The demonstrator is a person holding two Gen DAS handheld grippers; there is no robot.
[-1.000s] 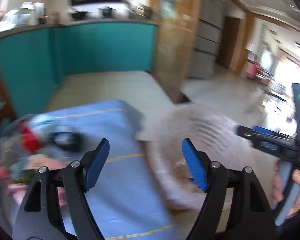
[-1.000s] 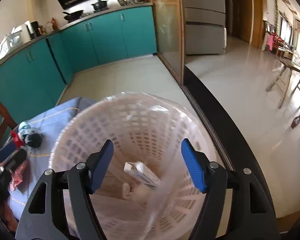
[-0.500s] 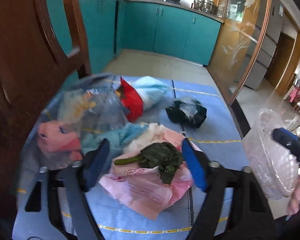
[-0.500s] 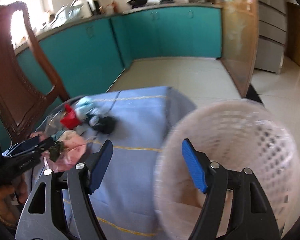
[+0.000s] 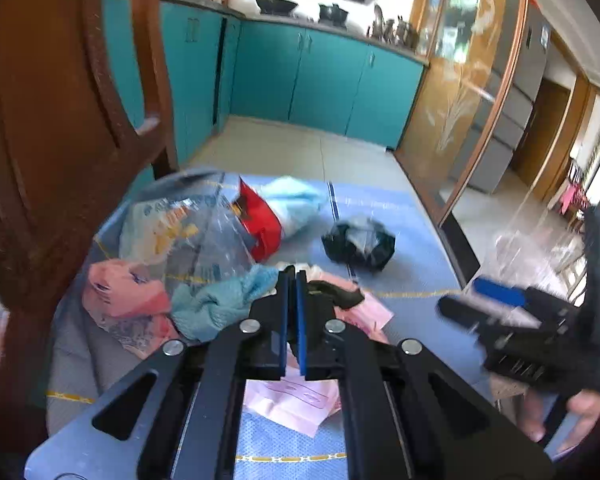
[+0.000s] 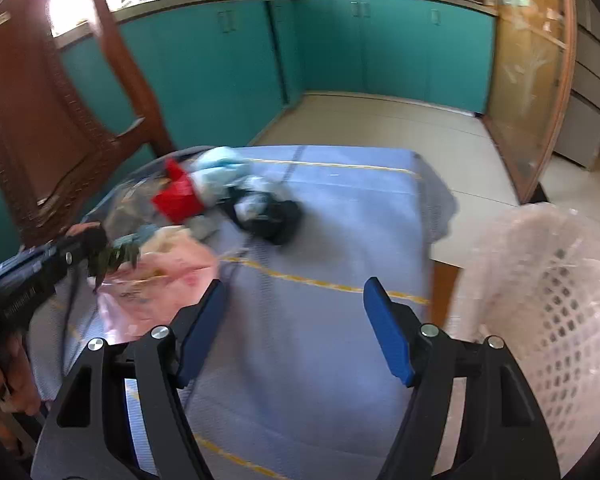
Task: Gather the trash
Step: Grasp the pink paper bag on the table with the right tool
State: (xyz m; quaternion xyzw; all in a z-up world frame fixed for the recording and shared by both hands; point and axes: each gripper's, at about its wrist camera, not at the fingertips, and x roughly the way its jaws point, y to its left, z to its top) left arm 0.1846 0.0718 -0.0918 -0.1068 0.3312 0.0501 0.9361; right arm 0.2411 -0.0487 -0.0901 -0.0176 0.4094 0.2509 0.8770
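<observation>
A heap of trash lies on the blue tablecloth (image 5: 404, 272): a clear plastic bag (image 5: 196, 240), a red packet (image 5: 260, 220), a crumpled black bag (image 5: 360, 244), a teal cloth (image 5: 216, 300) and pink paper (image 5: 292, 400). My left gripper (image 5: 291, 276) is shut on a dark green leafy scrap (image 5: 336, 294) on top of the pink paper. In the right wrist view the leaves (image 6: 116, 258) hang from the left gripper's tip (image 6: 86, 240). My right gripper (image 6: 295, 284) stands open over bare cloth with nothing between its fingers. The pink lattice basket (image 6: 560, 320) with a clear liner stands at the right.
A dark wooden chair (image 5: 60, 140) rises close on the left of the table. Teal cabinets (image 6: 380, 48) line the far wall and a glass door (image 6: 532, 80) stands on the right. The table's right edge (image 6: 428, 216) drops to a tiled floor beside the basket.
Both grippers swung left from the basket to the trash heap. The left jaws went from wide open to shut on the leafy scrap. The right jaws kept their width.
</observation>
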